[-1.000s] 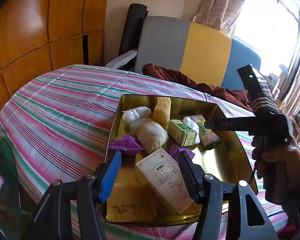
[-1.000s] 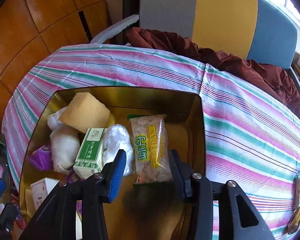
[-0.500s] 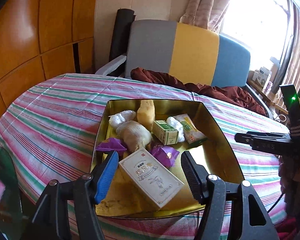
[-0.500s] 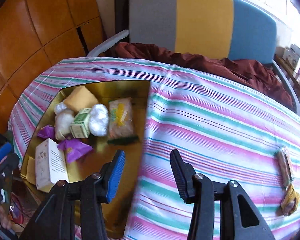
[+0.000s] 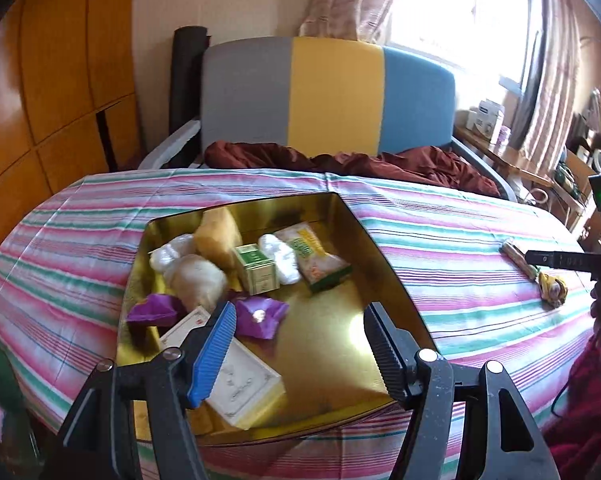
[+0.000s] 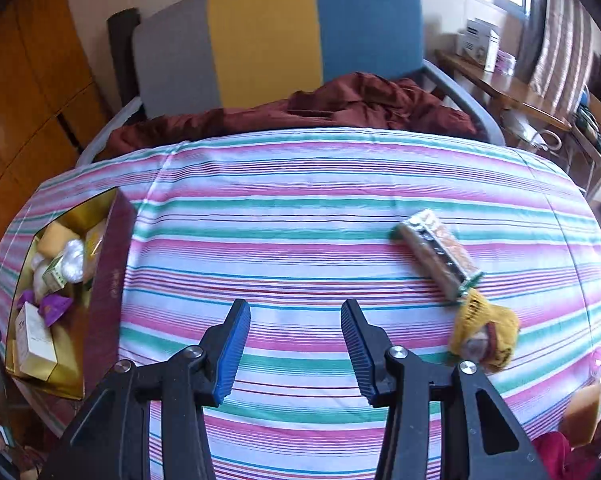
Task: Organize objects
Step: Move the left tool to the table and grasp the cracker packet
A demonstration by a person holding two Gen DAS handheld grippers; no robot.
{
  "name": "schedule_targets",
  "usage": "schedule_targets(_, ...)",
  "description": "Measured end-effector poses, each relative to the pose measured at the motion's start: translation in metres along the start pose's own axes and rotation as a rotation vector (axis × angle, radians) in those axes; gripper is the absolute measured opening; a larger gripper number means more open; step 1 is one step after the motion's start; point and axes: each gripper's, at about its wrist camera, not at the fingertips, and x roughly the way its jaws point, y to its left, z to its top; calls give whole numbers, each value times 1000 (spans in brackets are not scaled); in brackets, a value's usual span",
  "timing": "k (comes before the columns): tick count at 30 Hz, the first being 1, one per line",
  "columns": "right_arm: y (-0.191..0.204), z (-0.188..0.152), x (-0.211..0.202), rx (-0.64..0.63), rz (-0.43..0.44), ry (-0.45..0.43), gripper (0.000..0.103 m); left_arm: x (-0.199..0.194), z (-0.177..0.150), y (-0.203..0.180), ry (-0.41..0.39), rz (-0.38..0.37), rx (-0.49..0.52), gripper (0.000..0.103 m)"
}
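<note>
Right gripper (image 6: 295, 346) off the tin (image 6: 108, 280), open, empty | toward snack bar (image 6: 436, 252) | left gripper (image 5: 300, 350) over tin, open, empty

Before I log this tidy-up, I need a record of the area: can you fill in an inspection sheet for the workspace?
Surface: striped tablecloth, covering the table.
Job's things: gold tin holding a white carton, green box, purple packets, wrapped snacks; a snack bar and yellow mesh bundle lie outside on the cloth.
Clutter: orange block at the cloth's near right edge.
Grippers: left gripper over the tin, open, empty; right gripper over bare cloth, open, empty.
Cables: a dark cord beside the table.
Surroundings: tricolour chair with maroon cloth; side shelf.
</note>
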Motion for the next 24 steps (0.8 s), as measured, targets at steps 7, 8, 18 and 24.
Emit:
schedule_targets(7,-71,-3,-12,149,-75,-19,48,9,7,-40,14,-46,84,68)
schedule_targets(8,-79,-4,-13,168,-80,-20,48,10,8,-45,15,-52,96,68)
schedule_targets(18,-156,-26,-3,455,-77,-33,48,26,19,-100,39,-107,199,70)
schedule_targets(24,-183,-37,-8,617,-46,-78,48,44,24,-134,77,-154,241,71)
